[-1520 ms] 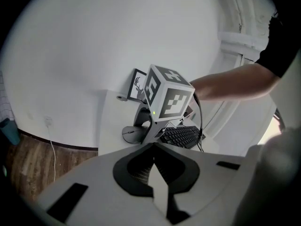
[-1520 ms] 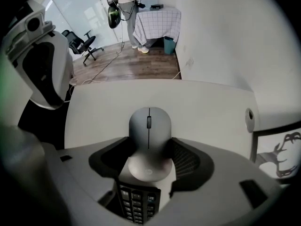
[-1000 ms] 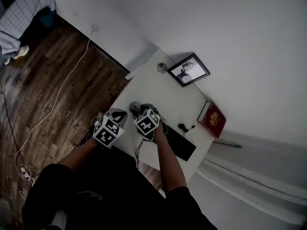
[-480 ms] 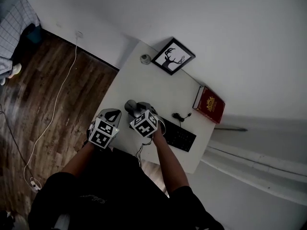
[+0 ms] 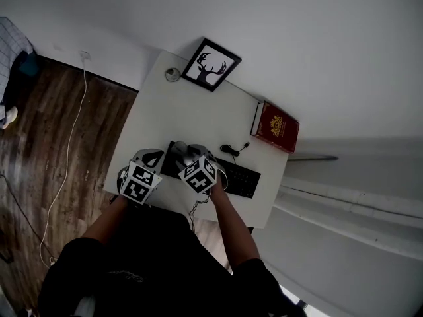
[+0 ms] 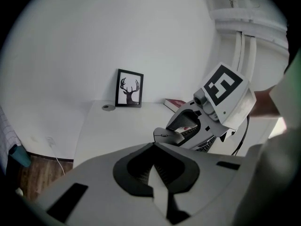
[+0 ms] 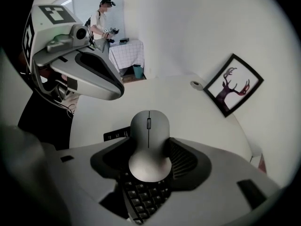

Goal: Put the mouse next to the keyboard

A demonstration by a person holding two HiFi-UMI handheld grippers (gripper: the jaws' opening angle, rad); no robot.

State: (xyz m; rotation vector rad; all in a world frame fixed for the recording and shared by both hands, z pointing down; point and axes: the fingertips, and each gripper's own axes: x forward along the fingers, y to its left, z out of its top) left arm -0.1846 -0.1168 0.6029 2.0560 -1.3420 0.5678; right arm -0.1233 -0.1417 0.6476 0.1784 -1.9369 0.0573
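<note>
Nearest the person, in the head view, the two grippers sat side by side over the near edge of the white table (image 5: 205, 111). The left gripper (image 6: 154, 154) was at 9 o'clock of the right gripper (image 7: 148, 147). Its own view showed its jaws closed together with nothing between them. The right gripper's jaws stood wide and pressed on both flanks of the grey mouse (image 7: 149, 131), whose wheel end pointed away from the camera. The mouse was held over the 9 o'clock end of the black keyboard (image 5: 243, 180). Keys showed directly under it in the right gripper view, but whether it touched them could not be told. The rest of the keyboard ran toward 3 o'clock along the table's near edge. Beyond it, at 1 o'clock of the mouse, lay a small black cable (image 5: 232, 150). Farther off, at 2 o'clock, a red book (image 5: 275, 127) lay by the wall. At 12 o'clock a framed deer picture (image 5: 211, 65) stood against the wall, with a small round object (image 5: 172, 74) at its 9 o'clock. Wooden floor (image 5: 39, 150) with a white cord (image 5: 71, 144) lay at the table's 9 o'clock.
</note>
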